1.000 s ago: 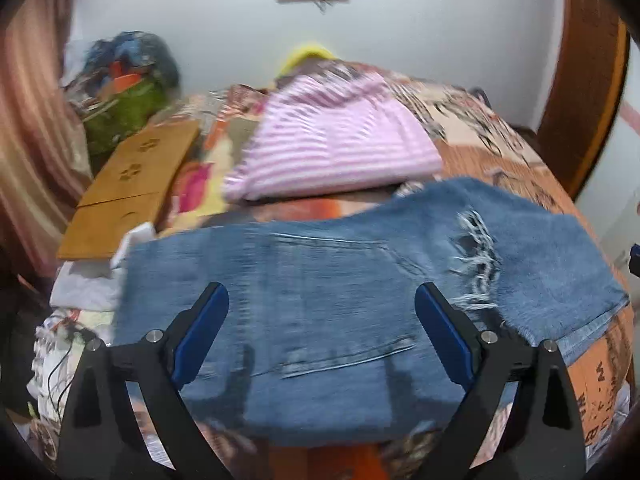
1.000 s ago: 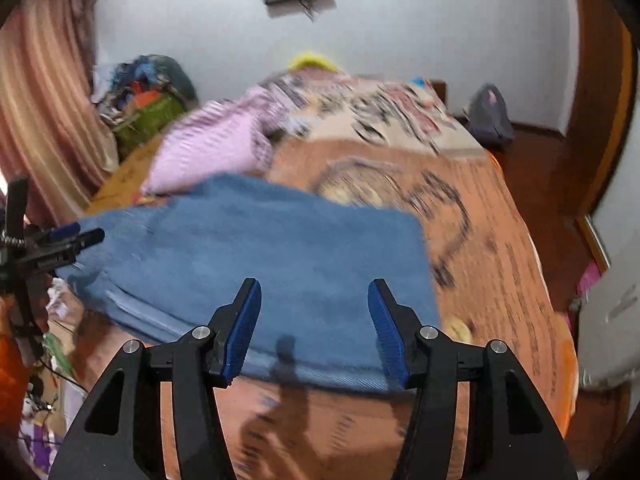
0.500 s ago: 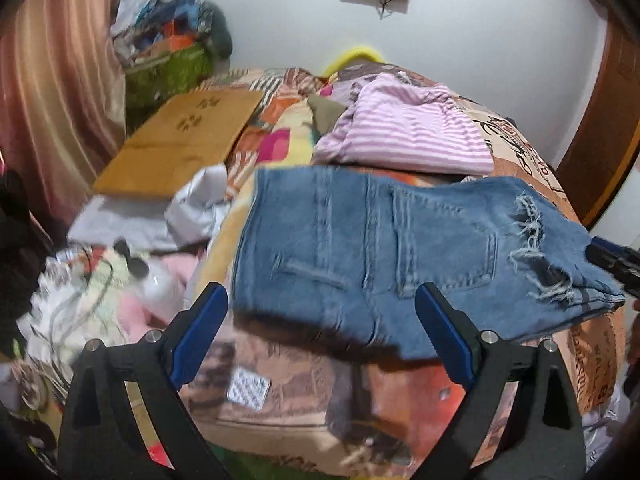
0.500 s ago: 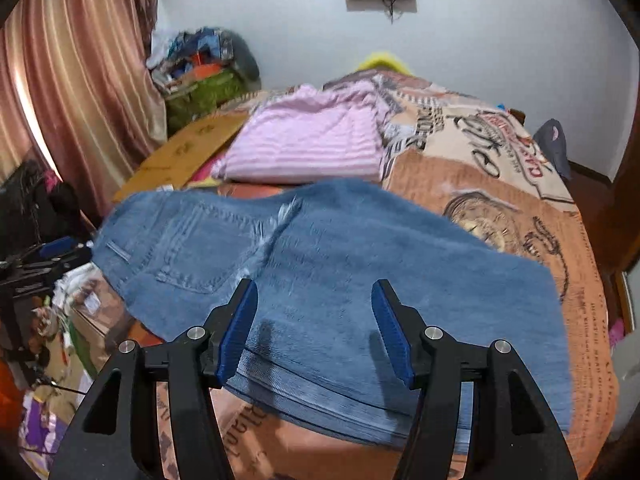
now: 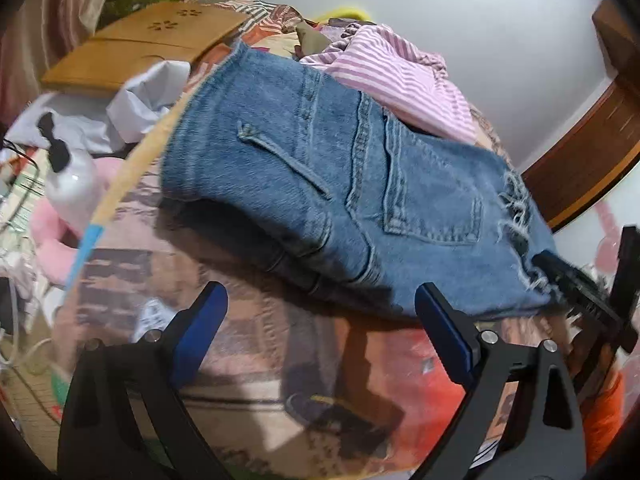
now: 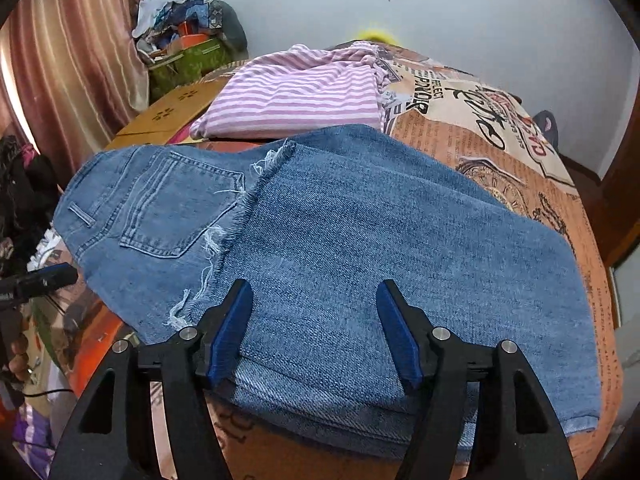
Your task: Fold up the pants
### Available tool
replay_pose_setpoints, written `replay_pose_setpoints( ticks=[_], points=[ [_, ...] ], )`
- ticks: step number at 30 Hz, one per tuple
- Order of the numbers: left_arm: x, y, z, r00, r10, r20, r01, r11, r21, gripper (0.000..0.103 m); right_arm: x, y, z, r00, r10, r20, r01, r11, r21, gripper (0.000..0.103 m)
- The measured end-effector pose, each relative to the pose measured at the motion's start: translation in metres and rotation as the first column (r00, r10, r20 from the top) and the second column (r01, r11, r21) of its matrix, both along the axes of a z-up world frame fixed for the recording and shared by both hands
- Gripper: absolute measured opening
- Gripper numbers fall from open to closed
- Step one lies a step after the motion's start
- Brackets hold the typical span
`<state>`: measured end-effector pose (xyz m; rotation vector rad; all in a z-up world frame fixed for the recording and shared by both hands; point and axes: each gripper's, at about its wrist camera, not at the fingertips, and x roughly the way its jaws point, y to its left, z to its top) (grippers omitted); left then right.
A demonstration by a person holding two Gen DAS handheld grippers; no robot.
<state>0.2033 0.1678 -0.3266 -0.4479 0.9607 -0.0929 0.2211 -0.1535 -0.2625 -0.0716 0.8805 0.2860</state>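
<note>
Blue denim pants [image 5: 360,184] lie folded on the bed, back pocket up, with the waist end at the bed's left edge. In the right wrist view a frayed leg end [image 6: 256,184] lies folded over the seat of the pants [image 6: 360,232]. My left gripper [image 5: 318,314] is open just short of the pants' near edge, with nothing between its fingers. Low over the folded leg, my right gripper [image 6: 316,324] has its jaws opening; denim lies flat under them and is not pinched. Each gripper shows at the edge of the other's view.
A folded pink striped shirt [image 6: 296,96] lies behind the pants. A flat brown board [image 5: 140,44] is at the far left. A white bottle [image 5: 74,184], pink plush and cables clutter the floor left of the patterned bed cover [image 6: 500,128]. Curtain and bags stand far left.
The left gripper swung left and down past the bed's edge and rolled, so the pants now lie tilted ahead of it. The right gripper came nearer the folded leg and its jaws widened.
</note>
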Motion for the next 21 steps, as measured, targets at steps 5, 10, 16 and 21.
replay_pose_setpoints(
  ticks=[5, 10, 16, 21],
  points=[
    [0.015, -0.004, -0.004, 1.0, 0.001, 0.01, -0.001, 1.0, -0.024, 0.096, 0.001, -0.001, 0.0, 1.0, 0.004, -0.003, -0.003, 1.0, 0.007, 0.063],
    [0.031, -0.005, -0.008, 0.999, 0.032, 0.003, -0.032, 0.999, 0.0, 0.096, 0.003, -0.001, 0.0, 1.0, 0.008, -0.004, -0.008, 1.0, 0.011, 0.063],
    [0.045, 0.009, -0.004, 0.99, 0.142, -0.008, -0.142, 0.985, -0.101, 0.097, 0.003, -0.001, -0.001, 1.0, 0.012, -0.003, -0.012, 1.0, 0.016, 0.064],
    [0.054, 0.017, 0.001, 0.975, 0.22, 0.001, -0.218, 0.968, -0.123, 0.093, 0.002, -0.001, -0.001, 1.0, 0.01, 0.001, -0.01, 1.0, 0.02, 0.064]
  ],
)
